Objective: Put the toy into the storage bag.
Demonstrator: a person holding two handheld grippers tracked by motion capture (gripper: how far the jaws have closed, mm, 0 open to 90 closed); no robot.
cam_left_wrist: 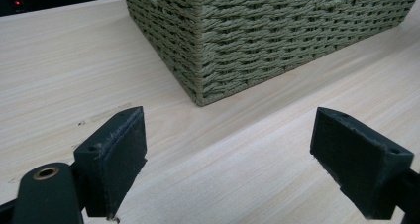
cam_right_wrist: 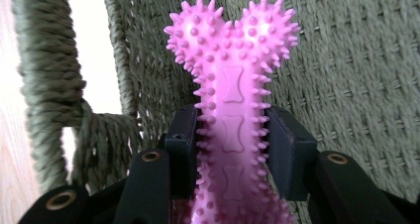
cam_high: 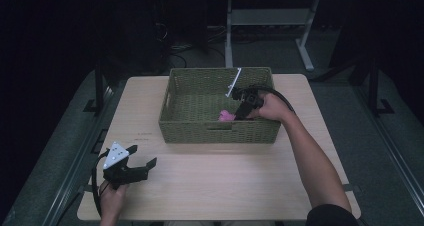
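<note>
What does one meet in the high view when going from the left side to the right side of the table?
Left hand-held gripper with open jaws → left wall of the woven basket → pink spiky bone toy inside the basket → right hand-held gripper shut on the toy → the person's right hand.

The high view is dimly lit: the surface is lit from above while the surroundings are lost in darkness. The gripper views are brighter; the pink toy is rendered slightly soft, with washed-out glare beside it.
</note>
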